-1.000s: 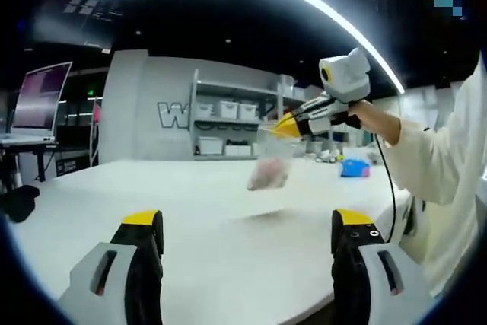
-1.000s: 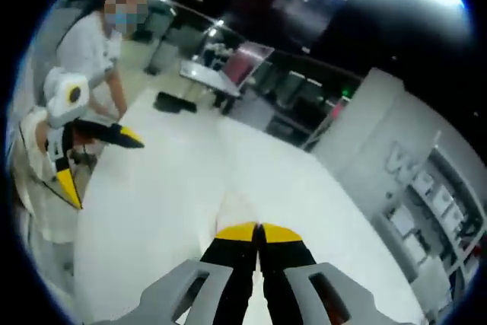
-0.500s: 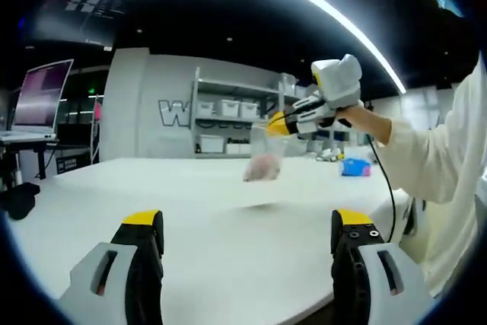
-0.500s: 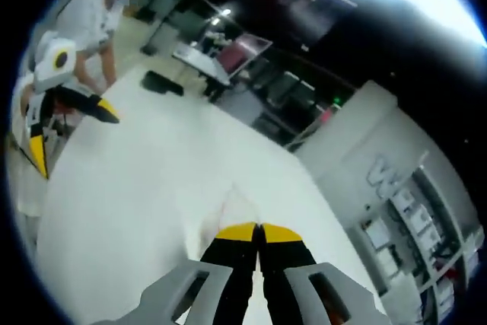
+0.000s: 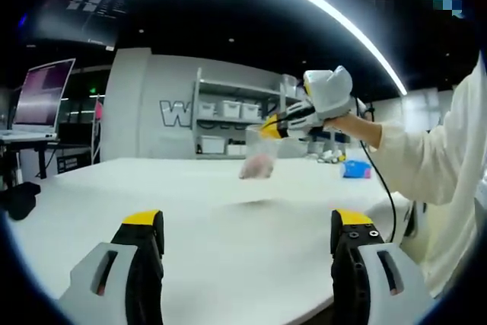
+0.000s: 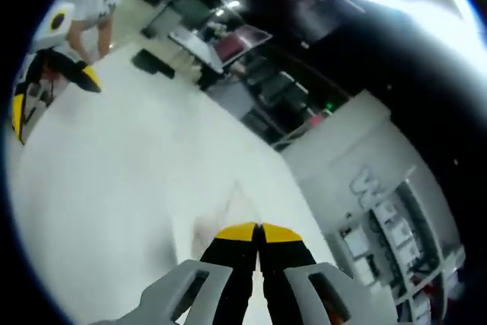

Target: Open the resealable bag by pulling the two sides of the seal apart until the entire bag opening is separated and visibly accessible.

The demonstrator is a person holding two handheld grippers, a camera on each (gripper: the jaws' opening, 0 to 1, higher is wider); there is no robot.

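One gripper has the bag, and that is the whole story so far. The right gripper (image 5: 268,130) comes into the left gripper view from the right, raised above the table (image 5: 228,211), its yellow tips pressed together on the top edge of the resealable bag (image 5: 257,159), which dangles below them, clear plastic with something pale pink sitting in the bottom. In the right gripper view the same right gripper (image 6: 258,229) shows its two jaws closed tight, tip to tip, with a faint sheet of the resealable bag (image 6: 228,211) trailing just ahead of the tips toward the white surface.

Over to the left gripper (image 5: 247,222): its jaws are spread wide, nothing between them, low over the table. The bag hangs well ahead of it and above, near the middle of its view. In the right gripper view that left gripper (image 6: 46,89) sits far off to the left, well apart from the bag.

So, progress: the lift and the first pinch look done. The seal itself, as far as I can judge, is not yet parted; the bag's mouth is too small and blurred to say for certain. What is left is most of the job: the left gripper needs to come up, take the opposite side of the seal, and the two must pull apart along the full opening.
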